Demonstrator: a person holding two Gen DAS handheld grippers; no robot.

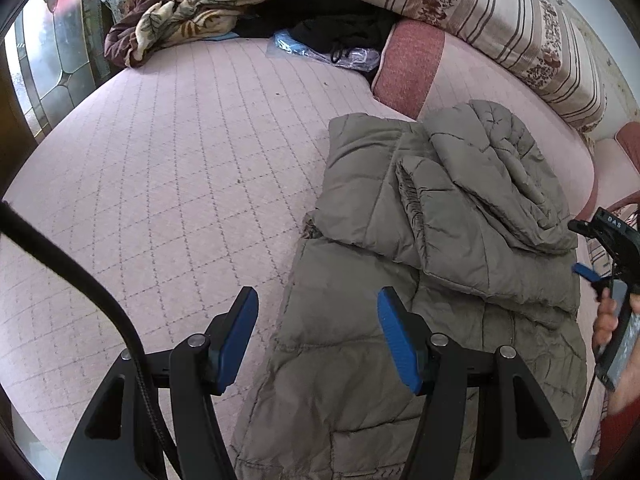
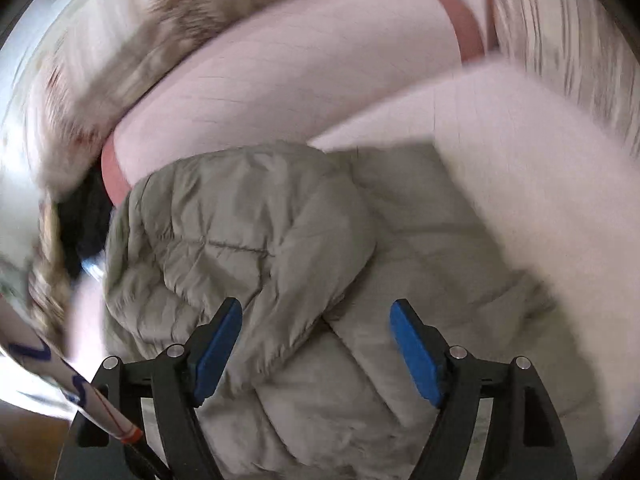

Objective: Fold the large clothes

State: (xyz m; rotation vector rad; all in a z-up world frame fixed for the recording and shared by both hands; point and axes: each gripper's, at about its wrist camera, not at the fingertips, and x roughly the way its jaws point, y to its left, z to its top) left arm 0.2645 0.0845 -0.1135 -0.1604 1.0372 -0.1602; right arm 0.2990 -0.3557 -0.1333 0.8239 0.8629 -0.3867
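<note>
Both pairs of jaws stand spread and pinch nothing: the left gripper (image 1: 318,336) hangs over the near left edge of the quilted grey jacket (image 1: 436,264), the right gripper (image 2: 316,350) over its puffy folded-in top. The jacket lies on the pink bed (image 1: 168,168), near the striped pillows (image 1: 500,20), sleeves apparently laid inward over the body. It looks about halfway folded; the long body probably remains to be doubled over.

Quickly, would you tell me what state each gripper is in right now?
Left gripper: open, holding nothing, above the jacket's edge.
Right gripper: open, nothing gripped, over the jacket.
</note>
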